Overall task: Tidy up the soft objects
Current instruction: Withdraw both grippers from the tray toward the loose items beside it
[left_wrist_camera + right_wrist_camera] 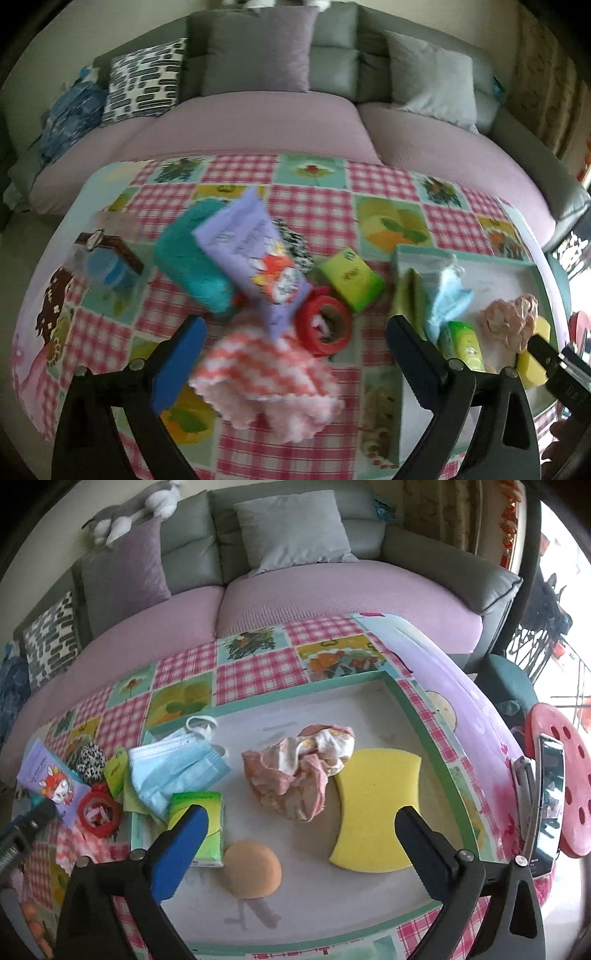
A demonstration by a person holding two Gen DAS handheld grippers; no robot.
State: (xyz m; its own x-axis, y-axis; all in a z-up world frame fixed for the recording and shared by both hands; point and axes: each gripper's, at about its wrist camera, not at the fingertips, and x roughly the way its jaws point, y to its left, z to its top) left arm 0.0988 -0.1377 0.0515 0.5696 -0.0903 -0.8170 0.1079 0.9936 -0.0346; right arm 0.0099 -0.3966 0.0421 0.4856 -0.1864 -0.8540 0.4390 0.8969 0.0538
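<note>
My left gripper (295, 328) is open above a fluffy pink-and-white cloth (266, 380) lying on the patchwork tablecloth. Beyond it lie a purple tissue pack (255, 254), a teal cloth (192, 262), a red tape ring (323, 325) and a green packet (351, 278). My right gripper (301, 821) is open over the green-rimmed white tray (399, 694). The tray holds a blue face mask (173, 768), a crumpled pink cloth (299, 771), a yellow sponge (376, 805), an orange puff (253, 867) and a green tissue pack (210, 819).
A sofa (258, 122) with several cushions stands behind the table. A red perforated stool (565, 775) and a phone on a stand (546, 801) are at the table's right edge. A black-and-white patterned item (295, 247) lies behind the purple pack.
</note>
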